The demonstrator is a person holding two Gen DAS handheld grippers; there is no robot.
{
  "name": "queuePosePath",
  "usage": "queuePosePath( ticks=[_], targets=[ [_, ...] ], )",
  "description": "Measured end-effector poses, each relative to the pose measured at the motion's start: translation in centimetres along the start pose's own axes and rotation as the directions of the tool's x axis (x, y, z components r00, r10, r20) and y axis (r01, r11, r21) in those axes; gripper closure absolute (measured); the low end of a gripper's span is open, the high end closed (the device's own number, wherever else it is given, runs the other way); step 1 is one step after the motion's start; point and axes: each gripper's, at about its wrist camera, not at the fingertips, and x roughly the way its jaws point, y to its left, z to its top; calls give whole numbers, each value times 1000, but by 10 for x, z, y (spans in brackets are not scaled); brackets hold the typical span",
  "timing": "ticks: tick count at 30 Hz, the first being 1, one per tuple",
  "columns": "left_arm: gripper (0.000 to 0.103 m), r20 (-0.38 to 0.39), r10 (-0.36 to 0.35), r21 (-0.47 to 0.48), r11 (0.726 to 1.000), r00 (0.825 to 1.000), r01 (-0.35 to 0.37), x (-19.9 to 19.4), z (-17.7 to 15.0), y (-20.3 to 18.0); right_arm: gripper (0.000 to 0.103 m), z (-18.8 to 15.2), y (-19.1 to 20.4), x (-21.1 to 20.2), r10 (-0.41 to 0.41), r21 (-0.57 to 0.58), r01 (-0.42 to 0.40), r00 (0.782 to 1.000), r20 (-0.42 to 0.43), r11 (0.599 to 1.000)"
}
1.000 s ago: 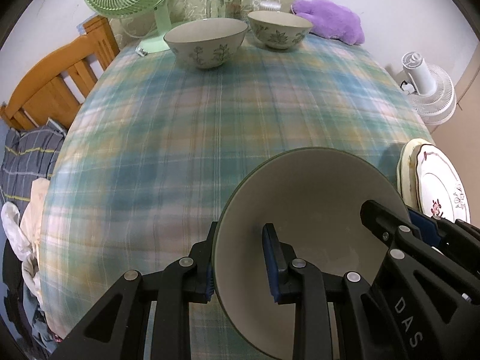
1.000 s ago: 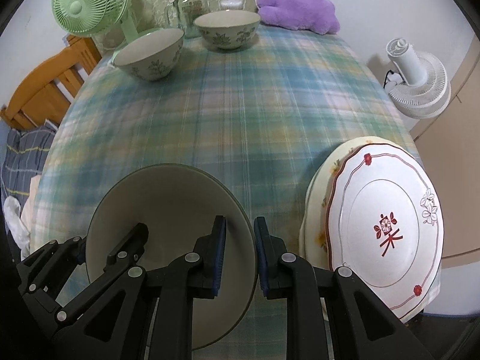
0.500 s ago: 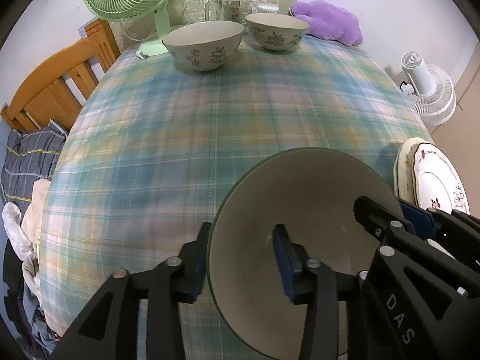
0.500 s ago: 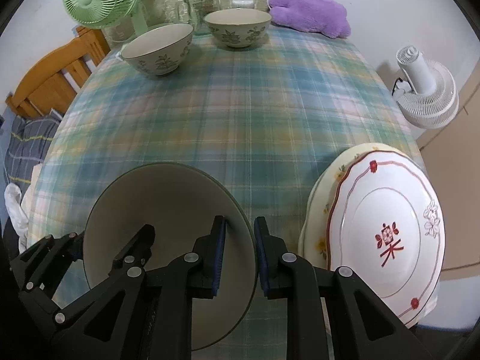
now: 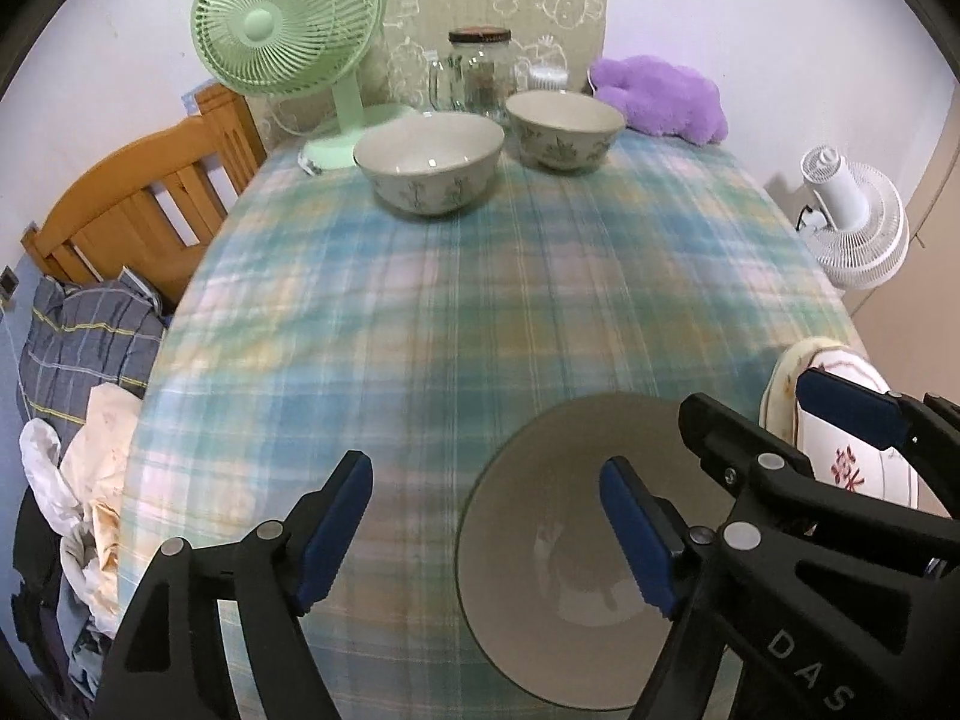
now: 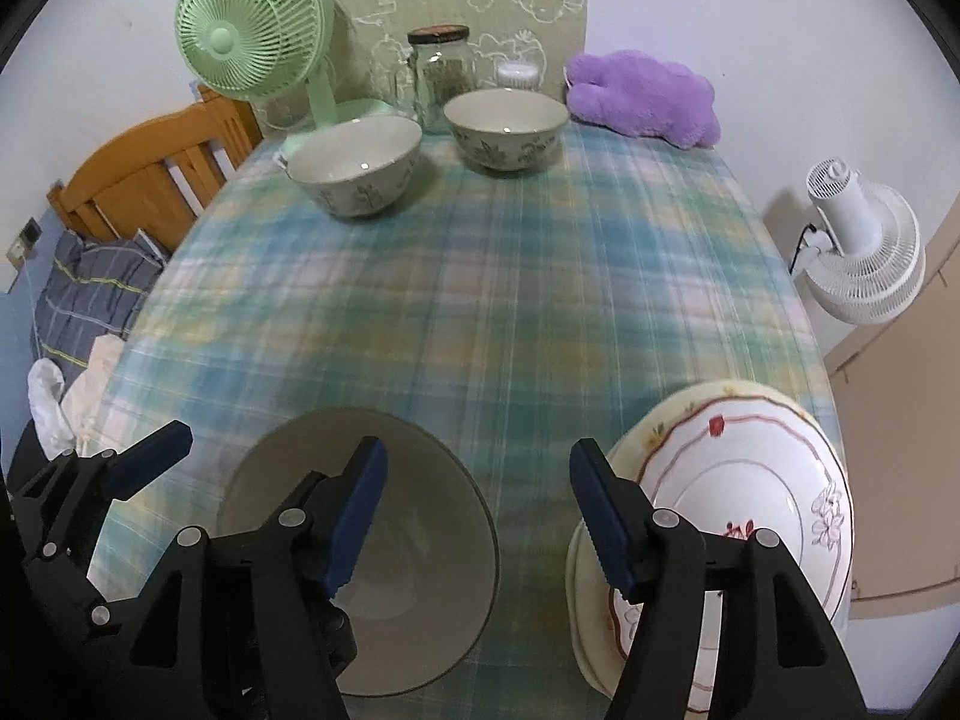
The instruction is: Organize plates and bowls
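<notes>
- Left gripper [image 5: 483, 516]: jaws spread wide and holding nothing. Its right finger hangs over the inside of the plain bowl [image 5: 576, 588]; its left finger is over bare cloth.
- Right gripper [image 6: 477, 516]: jaws likewise wide apart and empty. Its left finger overlaps the plain bowl [image 6: 414, 546]; its right finger lies across the edge of the plate stack [image 6: 756, 474].
- Plain bowl: sits upright on the plaid tablecloth [image 5: 480, 300] at the near edge of the tabletop, between the two grippers. Whether either finger touches it cannot be told.
- Plate stack: at the near right corner of the tabletop, the top plate white with red trim and a red centre mark, a cream plate showing beneath it. The right wrist view shows most of the stack; the left wrist view shows only a sliver [image 5: 852, 468] behind the right gripper's fingers.
- Two patterned bowls at the far edge: the left patterned bowl [image 5: 429, 162] and the right patterned bowl [image 5: 564, 129], upright, close together, not touching.
- Behind them: a green fan [image 5: 288, 18] at the far left corner, a glass jar [image 5: 480, 75], a purple plush [image 5: 660, 96] at the far right corner.
- Off the table: a wooden chair [image 5: 138, 204] to the left, a white fan [image 6: 864, 252] to the right.
- Only the right wrist view shows the left gripper from outside, at lower left.
</notes>
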Motion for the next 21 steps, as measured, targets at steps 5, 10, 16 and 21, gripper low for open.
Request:
queuePosePath(
  ticks=[5,10,16,21],
  targets=[
    [23,51,-3,-16,1000,999,4,-12,15,4,33,16,5,-11,-3,-14,4,998,63,1000],
    [23,86,-5,-18,1000,996,7,-16,41,12,33,39,10,-15,6,-12,-5,995,104,1000],
    [24,113,-21,-26,999,993,24,-10,72,26,33,74,18,-11,-6,10,5,993,120,1000],
    [24,122,-6,-51,999,993,12,-1,97,36,33,101,22,1,5,25,-9,991,135,1000]
  ],
)
